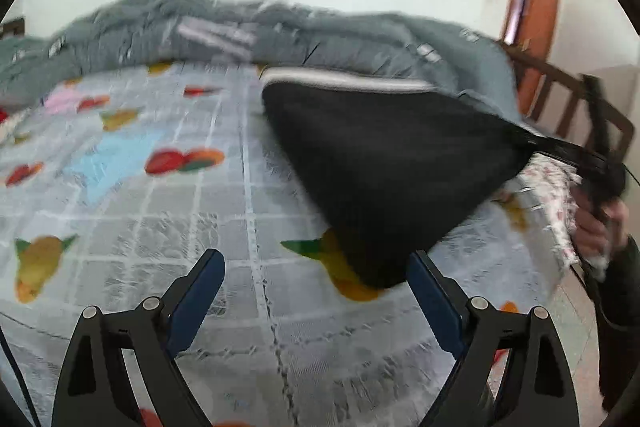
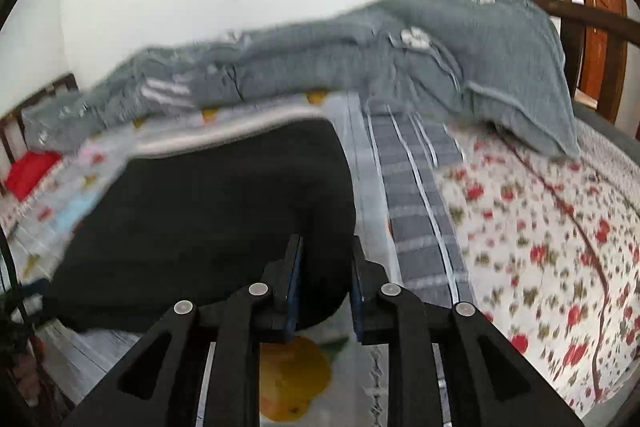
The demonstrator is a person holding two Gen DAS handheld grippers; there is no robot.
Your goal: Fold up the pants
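1. Our left gripper [image 1: 316,267] gapes wide and holds nothing, over the sheet [image 1: 224,203].
2. Our right gripper [image 2: 326,259] is pinched narrow on a corner of the pants [image 2: 224,211], which lie folded on the bed.
3. Only the left view shows the right hand [image 1: 600,223]; only the right view shows a floral sheet [image 2: 540,227] and pillow [image 2: 516,67].

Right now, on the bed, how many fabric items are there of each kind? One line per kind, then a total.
Black pants: 1
Grey quilt: 1
Grey pillow: 1
Fruit-print sheet: 1
Flower-print sheet: 1
Grey striped cloth: 1
Red item at the far edge, too blurred to identify: 1
Total: 7
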